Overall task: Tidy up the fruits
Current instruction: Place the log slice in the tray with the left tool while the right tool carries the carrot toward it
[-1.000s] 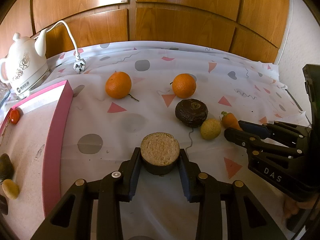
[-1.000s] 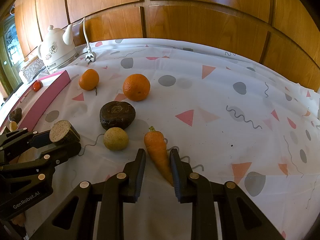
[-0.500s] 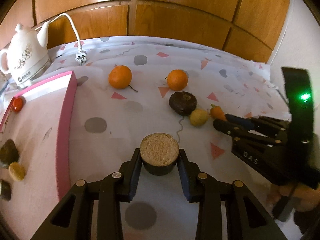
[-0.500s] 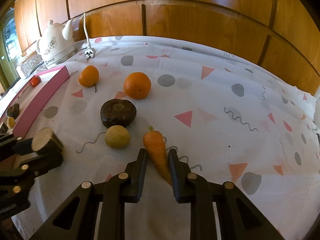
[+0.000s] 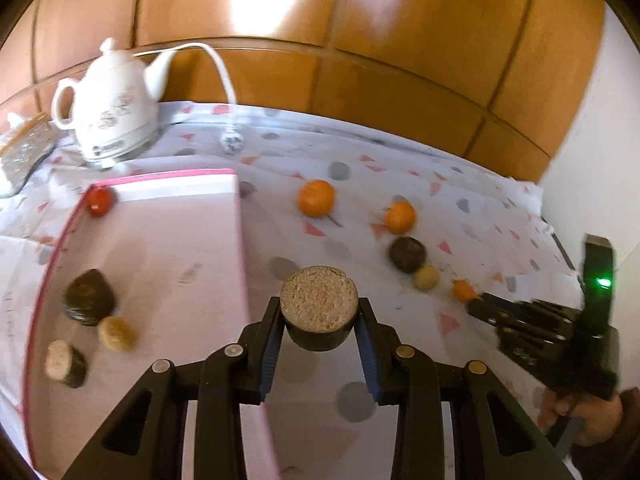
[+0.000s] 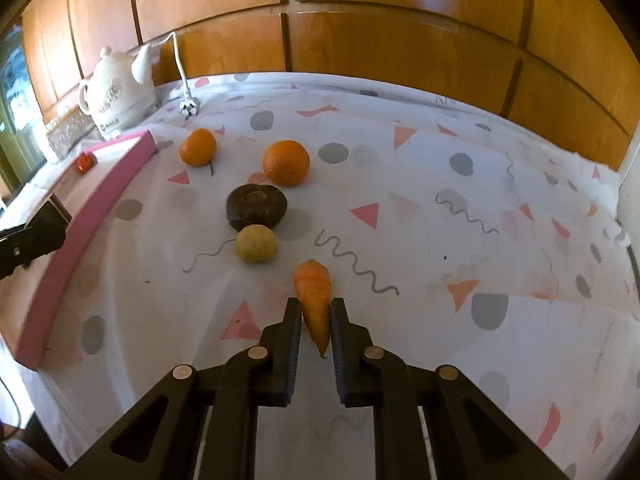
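Note:
My left gripper [image 5: 319, 316] is shut on a dark cut fruit half [image 5: 319, 304] with a tan face, held above the cloth beside the pink tray [image 5: 242, 240]. The tray holds a red fruit [image 5: 99, 201], a dark fruit [image 5: 90, 296], a small yellow fruit [image 5: 116, 334] and another cut half [image 5: 64, 364]. My right gripper [image 6: 316, 320] is shut on a carrot [image 6: 314, 292] and holds it above the cloth. Two oranges [image 6: 198, 147] [image 6: 286, 163], a dark round fruit [image 6: 256, 206] and a yellow ball-like fruit [image 6: 256, 243] lie on the cloth.
A white kettle [image 6: 118, 92] with cord and plug [image 6: 189, 109] stands at the back left. Wooden panels [image 6: 360, 40] rise behind the table. The pink tray's wall [image 6: 100, 208] runs along the left. The left gripper [image 6: 28, 240] shows at the left edge.
My left gripper has lifted the cut half and carried it left toward the pink tray. My right gripper has closed on the carrot and raised it off the cloth.

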Demonstrator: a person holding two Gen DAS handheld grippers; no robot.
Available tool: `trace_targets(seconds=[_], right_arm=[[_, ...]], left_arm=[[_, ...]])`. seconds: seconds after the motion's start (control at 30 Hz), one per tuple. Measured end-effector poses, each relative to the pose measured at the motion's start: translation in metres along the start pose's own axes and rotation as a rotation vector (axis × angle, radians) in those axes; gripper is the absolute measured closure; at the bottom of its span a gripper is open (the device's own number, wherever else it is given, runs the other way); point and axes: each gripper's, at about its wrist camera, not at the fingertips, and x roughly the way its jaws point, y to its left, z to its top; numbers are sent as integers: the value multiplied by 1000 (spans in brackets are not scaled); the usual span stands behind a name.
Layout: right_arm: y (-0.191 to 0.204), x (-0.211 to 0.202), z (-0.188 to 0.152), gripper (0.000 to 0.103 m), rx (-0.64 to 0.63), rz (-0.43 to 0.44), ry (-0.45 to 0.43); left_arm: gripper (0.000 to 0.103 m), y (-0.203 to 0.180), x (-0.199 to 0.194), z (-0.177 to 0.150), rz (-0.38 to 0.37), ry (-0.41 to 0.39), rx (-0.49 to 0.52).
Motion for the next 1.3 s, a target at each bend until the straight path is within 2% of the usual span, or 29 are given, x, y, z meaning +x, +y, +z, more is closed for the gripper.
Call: trace_targets(seconds=[0.07, 0.17, 0.4, 0.53, 0.73, 0.8, 0.83, 1.07, 1.3], right_arm=[[4, -7, 1, 89, 6, 26, -8], [18, -17, 6, 89, 3, 109, -21], [97, -29, 23, 89, -113, 307, -36], [139, -34, 33, 89, -152, 417, -42], [189, -31, 48, 85, -164, 532, -24], [197, -30, 49, 66, -166, 532, -28], [202, -29, 48, 64, -164, 530, -24], [199, -24, 30, 62, -164, 450, 0], [167, -22, 24, 62, -82, 354, -22]], left_arm=[[67, 12, -2, 1, 14, -3, -29], [67, 32, -2, 5, 60, -1, -66], [67, 66, -13, 26, 112, -48, -112], [49, 83, -27, 34, 142, -101, -159], [49, 104, -44, 24, 228, -124, -241], [49, 108, -50, 18, 246, -132, -253], [49, 109, -52, 14, 253, -134, -255], [49, 105, -57, -4, 257, -119, -260], [49, 86, -51, -9, 229, -92, -213]])
